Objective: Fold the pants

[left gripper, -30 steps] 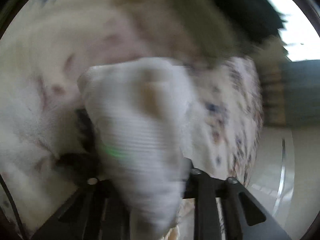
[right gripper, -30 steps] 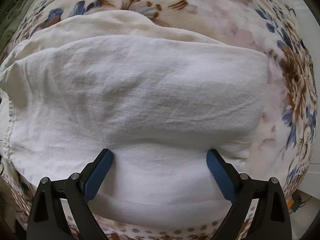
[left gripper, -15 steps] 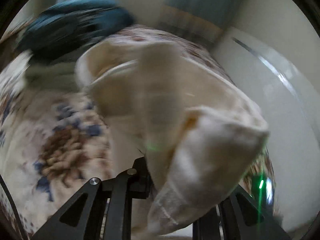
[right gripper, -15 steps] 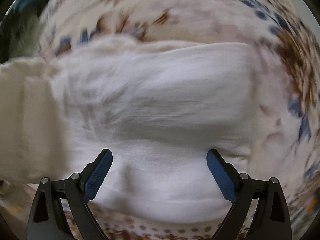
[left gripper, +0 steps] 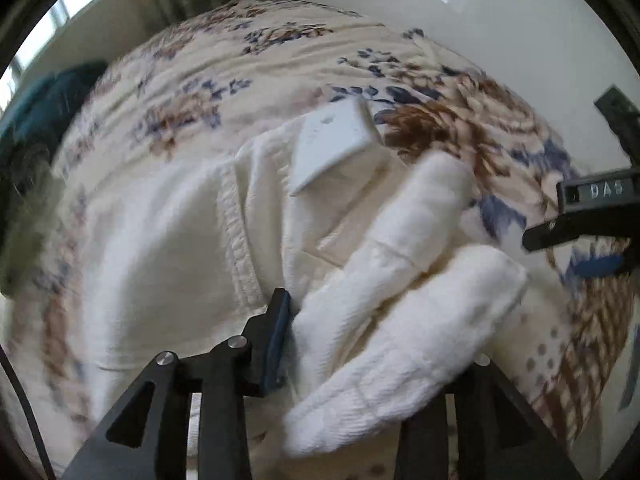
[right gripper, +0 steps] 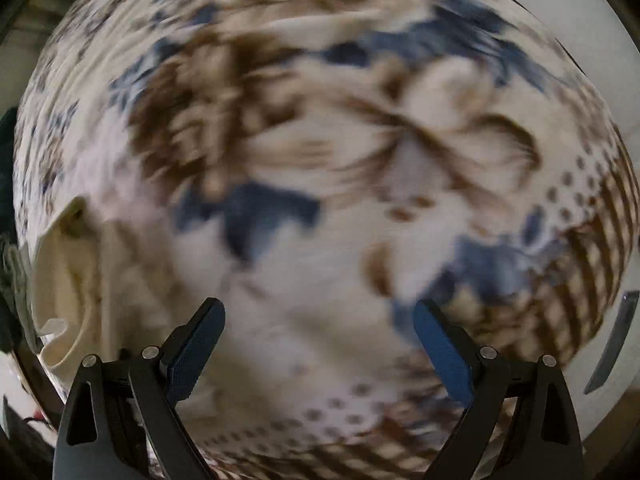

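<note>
Left wrist view: my left tool point(left gripper: 360, 344) has just been opening, white pants point(left gripper: 168, 248) fold between its jaws, whether pads press it I cannot tell. Pants lie mid-frame on floral bedspread point(left gripper: 208, 80). Pale wall point(left gripper: 500, 20) upper right, window point(left gripper: 60, 12) upper left.

Right wrist view: my right tool point(right gripper: 318, 344) spread wide, empty, over blurred bedspread point(right gripper: 320, 140). Pants edge point(right gripper: 64, 280) at left.

In the left wrist view, pale letters reading "DAS" stand on the black body of the right gripper point(left gripper: 592, 216) at the frame's right edge. A white tag point(left gripper: 336, 144) on the pants point(left gripper: 168, 232) bears a small mark too blurred to read. The right wrist view shows no text.
</note>
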The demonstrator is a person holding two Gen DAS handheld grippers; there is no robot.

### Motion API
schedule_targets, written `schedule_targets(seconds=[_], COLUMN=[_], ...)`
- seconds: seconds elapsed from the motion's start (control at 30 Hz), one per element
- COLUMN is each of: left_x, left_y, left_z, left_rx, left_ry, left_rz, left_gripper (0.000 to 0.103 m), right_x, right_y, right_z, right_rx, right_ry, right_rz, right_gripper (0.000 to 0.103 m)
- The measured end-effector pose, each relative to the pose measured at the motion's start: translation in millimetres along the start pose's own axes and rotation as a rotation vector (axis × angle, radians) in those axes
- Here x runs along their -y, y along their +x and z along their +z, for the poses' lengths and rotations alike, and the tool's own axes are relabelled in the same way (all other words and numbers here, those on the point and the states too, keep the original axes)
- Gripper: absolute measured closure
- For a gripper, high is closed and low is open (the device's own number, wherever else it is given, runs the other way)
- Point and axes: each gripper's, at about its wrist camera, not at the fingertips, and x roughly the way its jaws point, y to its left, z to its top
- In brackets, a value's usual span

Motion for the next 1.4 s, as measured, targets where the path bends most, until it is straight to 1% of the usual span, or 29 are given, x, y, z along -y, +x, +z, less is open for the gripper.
schedule_targets(seconds=[0.07, 0.1, 0.17, 0.2, 0.23, 0.27, 0.3, 0.33, 0.4, 0.47, 0.5, 0.57, 0.63, 0.7, 0.77, 0.83, 0.87, 0.9, 0.93, 0.97, 1.0, 1.07, 1.1, 1.17, 1.2, 1.3, 1.33, 1.37, 1.4], left_x=[-1.3, -11.3, -38.8, -45.9, -55.0, -57.8, -55.5, -50.0, -37.1, -32.0, -32.6, -43.1, -64.1, -94.1, -130.1, -160.0, -174.1, -188.3, -195.0, -202.4, -206.7, -211.6, -212.5, -210.6, -209.3, -198.6, -195.1, -191.2, -187.4], left_y=[-21.2, -31.6, -47.3, -52.4, -55.4, -57.5, -58.0, -57.4, -58.5, -66.0, -73.7, -89.7, -100.6, -104.4, -98.5, -85.8, -80.3, -75.6, -72.9, -69.8, -68.1, -67.6, -68.3, -68.1, -66.7, -53.0, -46.1, -37.7, -28.0], left_z=[-2.3, -1.6, -0.3, -3.7, -3.4, -4.3, -7.3, -8.8, -12.6, -13.8, -13.6, -13.5, -15.1, -18.2, -22.9, -27.8, -31.2, -35.4, -37.7, -40.1, -40.9, -42.3, -42.0, -39.4, -37.6, -33.1, -32.9, -32.9, -32.7], left_rx=[-0.014, -0.024, -0.029, -0.027, -0.028, -0.032, -0.045, -0.059, -0.076, -0.087, -0.082, -0.059, -0.036, -0.029, -0.051, -0.101, -0.120, -0.133, -0.139, -0.152, -0.157, -0.155, -0.148, -0.139, -0.139, -0.154, -0.165, -0.175, -0.193], left_ry=[0.000, -0.027, -0.092, -0.103, -0.115, -0.107, -0.088, -0.062, -0.039, -0.068, -0.084, -0.134, -0.191, -0.259, -0.345, -0.413, -0.449, -0.491, -0.510, -0.524, -0.530, -0.550, -0.559, -0.564, -0.564, -0.563, -0.567, -0.569, -0.566], left_rz=[-0.014, -0.033, -0.067, -0.063, -0.051, -0.055, -0.052, -0.035, -0.051, -0.091, -0.091, -0.070, -0.010, 0.083, 0.180, 0.232, 0.260, 0.273, 0.277, 0.292, 0.302, 0.297, 0.286, 0.261, 0.248, 0.172, 0.148, 0.115, 0.102], left_gripper=[0.071, 0.070, 0.070, 0.070, 0.064, 0.050, 0.007, 0.001, 0.000, 0.000, 0.000, 0.000, 0.000, 0.000, 0.000, 0.000, 0.000, 0.001, 0.001, 0.001, 0.000, 0.000, 0.000, 0.000, 0.000, 0.000, 0.000, 0.000, 0.000], right_x=[4.9, 5.3, 2.5, -8.9, -16.5, -25.3, -37.7, -47.6, -65.0, -75.2, -78.4, -85.5, -100.9, -127.5, -143.6, -161.4, -166.4, -171.3, -174.1, -174.3, -173.1, -172.9, -170.6, -158.3, -152.6, -119.3, -108.2, -96.9, -86.0], right_y=[-4.1, -8.4, -16.8, -22.1, -25.2, -27.6, -31.2, -33.6, -38.0, -39.7, -40.7, -46.6, -48.1, -41.1, -26.9, -2.5, 9.0, 22.6, 32.8, 38.2, 34.4, 12.8, -3.9, -37.9, -46.9, -63.8, -62.2, -54.2, -43.3], right_z=[2.8, 4.6, 5.7, 9.3, 9.3, 7.1, 4.6, -3.9, -7.6, -4.2, 1.9, -6.3, -14.5, -26.5, -32.1, -42.9, -46.9, -52.4, -56.7, -61.1, -66.0, -73.6, -77.8, -83.9, -85.0, -88.1, -88.1, -85.7, -82.8], right_rx=[-0.004, -0.006, -0.014, -0.026, -0.038, -0.047, -0.053, -0.051, -0.058, -0.062, -0.069, -0.080, -0.111, -0.154, -0.206, -0.288, -0.315, -0.335, -0.355, -0.357, -0.311, -0.224, -0.170, -0.097, -0.089, -0.056, -0.052, -0.070, -0.095], right_ry=[-0.018, -0.025, -0.025, -0.030, -0.041, -0.057, -0.086, -0.105, -0.147, -0.162, -0.168, -0.176, -0.233, -0.292, -0.329, -0.352, -0.366, -0.365, -0.352, -0.337, -0.334, -0.370, -0.388, -0.392, -0.386, -0.374, -0.355, -0.332, -0.315], right_rz=[0.022, 0.056, 0.141, 0.206, 0.247, 0.276, 0.304, 0.315, 0.328, 0.323, 0.327, 0.342, 0.371, 0.398, 0.380, 0.350, 0.321, 0.309, 0.322, 0.314, 0.295, 0.292, 0.300, 0.318, 0.319, 0.258, 0.237, 0.222, 0.205], right_gripper=[0.006, 0.006, 0.006, 0.006, 0.006, 0.006, 0.006, 0.006, 0.006, 0.006, 0.006, 0.006, 0.006, 0.006, 0.006, 0.006, 0.010, 0.016, 0.051, 0.069, 0.071, 0.083, 0.086, 0.089, 0.089, 0.089, 0.089, 0.089, 0.089])
